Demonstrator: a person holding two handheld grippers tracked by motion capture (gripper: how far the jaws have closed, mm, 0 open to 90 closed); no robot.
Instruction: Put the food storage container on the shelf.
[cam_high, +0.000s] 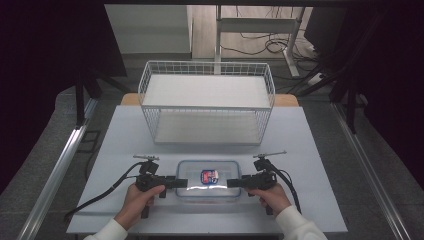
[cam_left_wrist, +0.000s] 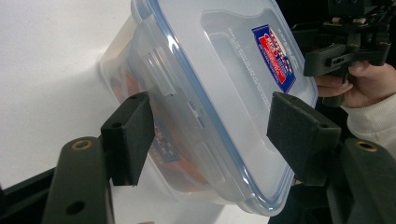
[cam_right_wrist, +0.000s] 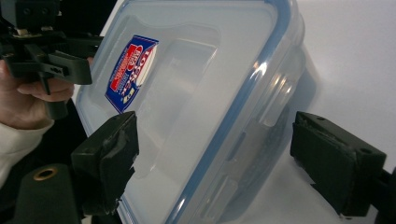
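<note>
A lidded container (cam_high: 208, 180) sat on the desk (cam_high: 310, 165) near its front edge. A wire basket shelf (cam_high: 207, 102) stood behind it at 12 o'clock. The left claw (cam_high: 181, 183) lay at the container's 9 o'clock, the right claw (cam_high: 234, 183) at 3 o'clock.

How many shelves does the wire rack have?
2: the upper shelf inside the rack's wire rim, and the lower shelf on the table, behind the box.
</note>
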